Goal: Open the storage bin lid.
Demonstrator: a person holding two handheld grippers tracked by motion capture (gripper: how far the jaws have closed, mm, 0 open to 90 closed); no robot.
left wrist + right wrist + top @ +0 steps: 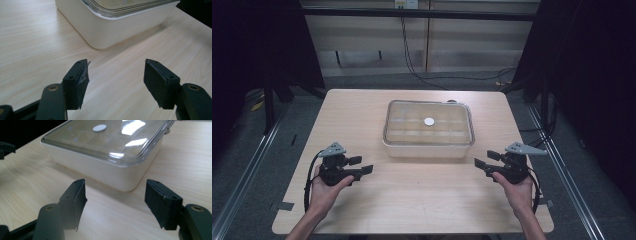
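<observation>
A cream rectangular plastic box with rounded corners [428,145] stands toward the far middle of the pale wood-grain worktop [412,200]. A clear, ribbed plastic lid [428,122] closes its top, and a small white round disc [429,121] sits at the lid's centre; through the lid a grid of compartments shows faintly.

The box lies between the two tongs and farther from the person than both. The left tongs [362,166] rest near the worktop's left front, held in the person's left hand [326,190], pointing toward the box's near left corner and well apart from it. In the left gripper view those tongs [116,75] stand spread with bare worktop between the pads, the box's corner [105,32] ahead of them.

The right tongs [484,160] sit at the right front in the right hand [517,192], aimed at the box's near right corner, also apart from it. In the right gripper view they [115,195] are spread, nothing between them, with the box's corner [120,178] just beyond.
</observation>
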